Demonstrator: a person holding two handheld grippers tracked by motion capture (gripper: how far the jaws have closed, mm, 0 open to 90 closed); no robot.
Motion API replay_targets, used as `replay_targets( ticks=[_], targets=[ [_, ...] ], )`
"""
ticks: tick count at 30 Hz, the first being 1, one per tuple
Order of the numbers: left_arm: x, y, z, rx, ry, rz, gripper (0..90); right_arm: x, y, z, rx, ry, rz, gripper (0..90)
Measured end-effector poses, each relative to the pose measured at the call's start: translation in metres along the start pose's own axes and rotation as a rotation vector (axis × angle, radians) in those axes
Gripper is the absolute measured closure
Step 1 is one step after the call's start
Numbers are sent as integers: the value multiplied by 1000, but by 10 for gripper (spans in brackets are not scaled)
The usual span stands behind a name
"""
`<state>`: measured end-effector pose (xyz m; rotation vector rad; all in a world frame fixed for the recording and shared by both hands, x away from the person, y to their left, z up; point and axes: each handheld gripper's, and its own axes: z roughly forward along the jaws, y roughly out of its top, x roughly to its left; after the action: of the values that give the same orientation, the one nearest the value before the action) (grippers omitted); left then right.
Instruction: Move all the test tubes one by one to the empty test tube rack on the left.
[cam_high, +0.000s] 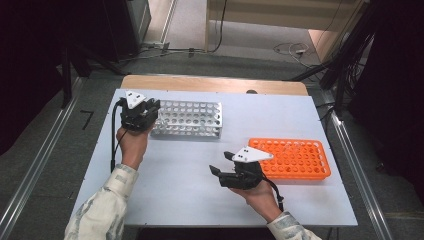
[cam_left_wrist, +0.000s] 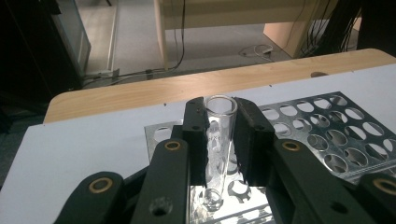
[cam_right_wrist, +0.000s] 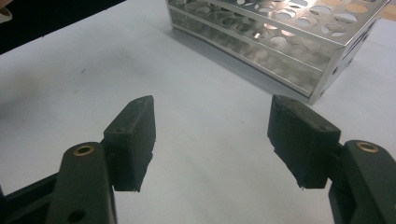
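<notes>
My left fingers (cam_left_wrist: 219, 140) clamp a glass test tube (cam_left_wrist: 218, 135) over the metal rack (cam_left_wrist: 327, 135) (upright); my right fingers (cam_right_wrist: 219, 140) gape empty.

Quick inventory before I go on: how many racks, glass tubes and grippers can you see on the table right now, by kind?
Metal rack: 1
Orange rack: 1
Glass test tube, held upright in the left gripper over the metal rack: 1
Grippers: 2, counting the right gripper, open above the table
Total: 5
</notes>
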<state>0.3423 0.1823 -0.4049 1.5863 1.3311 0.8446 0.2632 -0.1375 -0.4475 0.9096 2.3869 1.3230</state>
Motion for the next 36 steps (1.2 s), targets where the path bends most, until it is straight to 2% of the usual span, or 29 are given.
replay_targets(
  ticks=[19,31,36],
  targets=[
    [-6,-16,9,36,20,38,748,1,0,0,-3,-12,-12,310],
    [-5,-26,13,66,16,29,747,2,0,0,-2,-10,-12,310],
    [-6,-25,12,59,8,23,711,2,-1,0,0,-10,-13,310]
  ],
)
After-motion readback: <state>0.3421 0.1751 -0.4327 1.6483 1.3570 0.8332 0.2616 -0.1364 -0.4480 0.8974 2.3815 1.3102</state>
